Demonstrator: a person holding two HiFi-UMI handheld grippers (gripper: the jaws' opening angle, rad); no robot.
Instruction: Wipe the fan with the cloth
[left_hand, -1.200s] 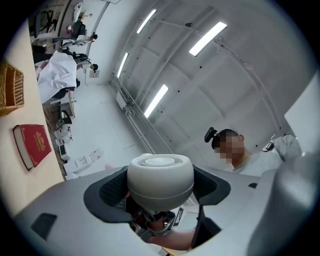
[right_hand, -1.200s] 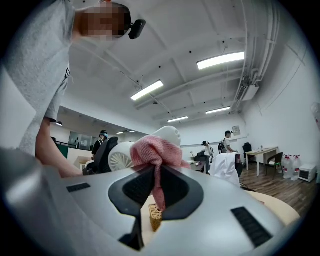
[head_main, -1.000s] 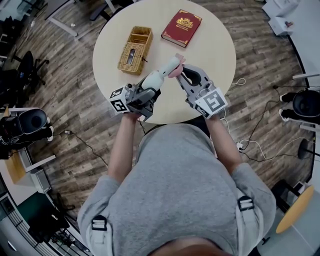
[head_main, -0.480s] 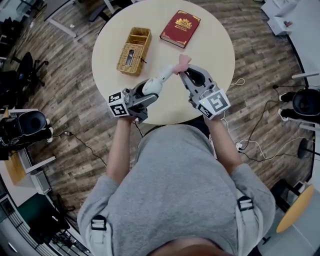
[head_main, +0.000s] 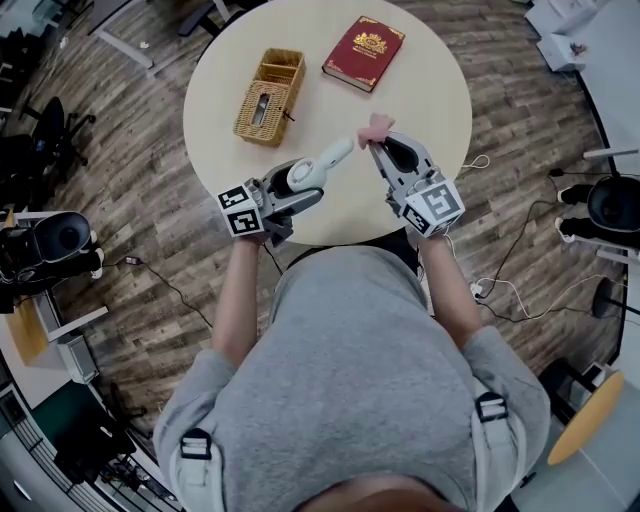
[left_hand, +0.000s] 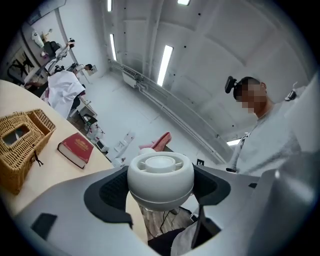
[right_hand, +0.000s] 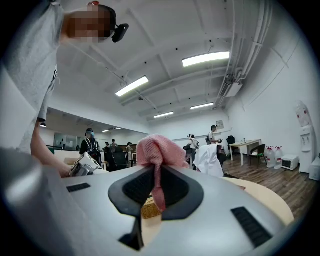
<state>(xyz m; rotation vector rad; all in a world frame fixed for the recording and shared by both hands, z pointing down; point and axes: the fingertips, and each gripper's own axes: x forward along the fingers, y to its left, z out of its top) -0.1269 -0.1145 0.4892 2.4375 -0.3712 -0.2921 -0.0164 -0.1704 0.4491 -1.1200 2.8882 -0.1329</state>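
**Fan and cloth held over the round table, one in each of your grippers.**

Your left gripper has its jaws clamped on the thick round end of the white fan. The fan points away from you and to the right, raised above the table near its front edge. To the right of the fan, your right gripper pinches the pink cloth. Its jaws are nearly together, with the cloth bunched above them and a strip hanging between. The cloth sits just beside the fan's far tip, and the head view shows a narrow gap between them. Beyond the fan, a wicker basket lies to the left and a red book farther back, both on the table.
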